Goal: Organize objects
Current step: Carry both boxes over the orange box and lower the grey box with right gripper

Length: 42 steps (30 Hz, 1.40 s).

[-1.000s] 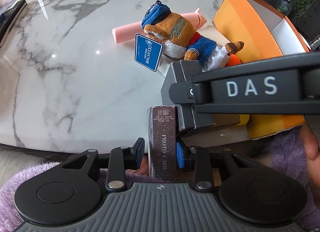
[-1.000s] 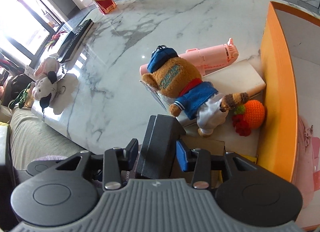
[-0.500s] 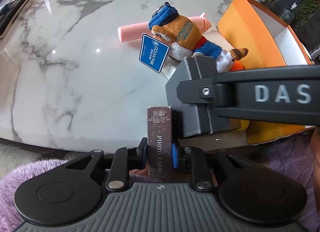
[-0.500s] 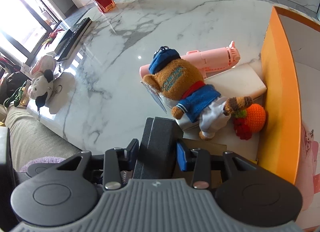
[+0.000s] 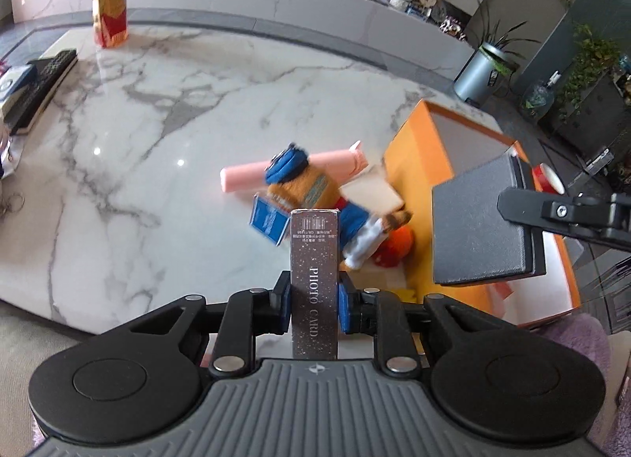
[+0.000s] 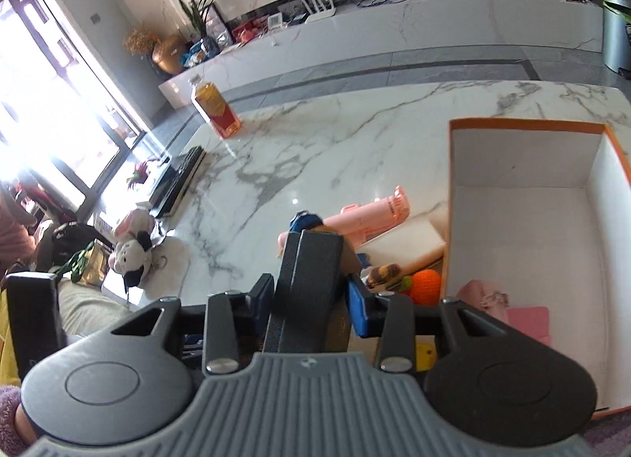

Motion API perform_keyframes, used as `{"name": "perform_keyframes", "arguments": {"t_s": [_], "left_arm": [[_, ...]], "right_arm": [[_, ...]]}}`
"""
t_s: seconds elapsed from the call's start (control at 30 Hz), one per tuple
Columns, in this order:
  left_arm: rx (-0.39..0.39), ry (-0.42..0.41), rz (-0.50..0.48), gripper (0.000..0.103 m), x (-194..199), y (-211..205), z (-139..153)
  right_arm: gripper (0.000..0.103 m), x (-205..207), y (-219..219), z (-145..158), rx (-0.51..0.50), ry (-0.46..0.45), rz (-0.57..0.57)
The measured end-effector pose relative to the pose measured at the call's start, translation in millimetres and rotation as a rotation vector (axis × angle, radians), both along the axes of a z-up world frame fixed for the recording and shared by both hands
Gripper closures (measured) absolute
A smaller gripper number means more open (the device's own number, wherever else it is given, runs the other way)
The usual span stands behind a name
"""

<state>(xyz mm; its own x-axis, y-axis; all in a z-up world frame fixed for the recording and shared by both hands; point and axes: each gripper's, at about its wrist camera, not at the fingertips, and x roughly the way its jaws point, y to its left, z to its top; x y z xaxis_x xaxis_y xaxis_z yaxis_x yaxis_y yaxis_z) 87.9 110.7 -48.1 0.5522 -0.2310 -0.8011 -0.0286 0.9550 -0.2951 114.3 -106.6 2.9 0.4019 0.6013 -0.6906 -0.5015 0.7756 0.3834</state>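
My left gripper (image 5: pixel 314 305) is shut on a dark speckled photo card box (image 5: pixel 314 260) and holds it above the table's near edge. My right gripper (image 6: pixel 309 305) is shut on a dark grey box (image 6: pixel 309 283); it also shows in the left wrist view (image 5: pixel 479 224), held over the orange box (image 5: pixel 410 149). A plush bear in blue (image 5: pixel 303 185) lies on a pink fan (image 5: pixel 244 177) and a white pad (image 6: pixel 402 246) beside the orange box (image 6: pixel 528 220). A knitted orange (image 6: pixel 424 285) lies next to it.
A drink bottle (image 5: pixel 110 11) stands at the far side of the marble table (image 5: pixel 157 141). A keyboard (image 5: pixel 39 82) and a plush cow (image 6: pixel 132 256) lie at the left. Pink items (image 6: pixel 508 315) lie inside the orange box.
Both grippers have risen and tilted up with their boxes. The right gripper has carried the grey box to the right, over the orange box.
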Motion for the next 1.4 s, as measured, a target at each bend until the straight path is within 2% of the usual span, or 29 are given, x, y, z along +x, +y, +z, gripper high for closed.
{"name": "perform_keyframes", "arguments": {"t_s": [0.17,0.3,0.47,0.53,0.83,1.13,1.2,1.33,1.4], "left_arm": [[-0.068,-0.079,-0.105,0.077,16.7,-38.3,32.4],[-0.123,-0.091,-0.217,0.077,31.9,-82.4,39.7],[-0.154,-0.045,-0.314,0.077,54.5,-133.8,26.6],[-0.161,-0.026,-0.336,0.077,61.5,-148.5,20.2],[-0.189,0.085,-0.381,0.077,84.0,-185.9,-11.0],[-0.062,0.145,-0.341,0.077,84.6,-179.6,-22.7],[-0.067,0.151,-0.332,0.077,83.7,-172.9,-20.9],[-0.022,0.139,-0.323,0.077,79.6,-167.9,-15.4],[-0.007,0.133,-0.323,0.077,79.6,-167.1,-13.6]], "right_arm": [[0.061,8.4,-57.1,13.9,-0.002,-0.056,-0.138],[0.061,20.9,-98.8,8.6,-0.014,-0.042,-0.217],[0.061,34.3,-134.8,-9.6,-0.082,-0.02,-0.27],[0.061,41.3,-146.4,-20.9,-0.079,0.02,-0.27],[0.061,61.4,-170.1,-59.4,-0.093,0.114,-0.241],[0.062,73.6,-167.5,-77.2,-0.051,0.169,-0.191],[0.062,75.6,-162.8,-80.4,-0.036,0.187,-0.169],[0.062,82.4,-154.0,-85.3,0.041,0.248,-0.126],[0.062,86.8,-149.5,-89.8,0.098,0.311,-0.092]]}}
